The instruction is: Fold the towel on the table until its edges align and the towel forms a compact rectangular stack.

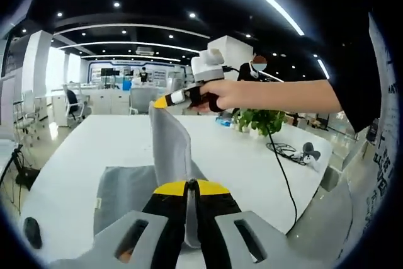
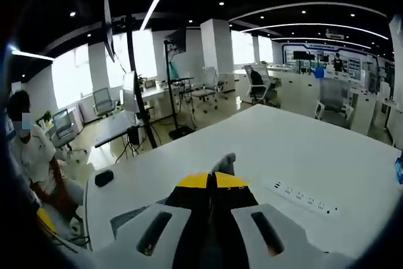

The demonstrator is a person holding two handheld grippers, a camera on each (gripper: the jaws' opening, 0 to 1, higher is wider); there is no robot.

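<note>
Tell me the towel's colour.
Plain grey towel, shown best in the left gripper view.

No legible text or labels.

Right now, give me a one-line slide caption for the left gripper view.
Both grippers, left and right, lift a grey towel edge above the white table.

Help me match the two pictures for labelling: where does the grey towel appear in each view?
Left gripper view: the grey towel lies mid-lower on the white table, one edge pinched in the left hand-held gripper, a corner lifted by the right hand-held gripper.
Right gripper view: a small grey tip of towel pokes up at the centre between the closed jaws.
Shared landmark: the white table.
</note>
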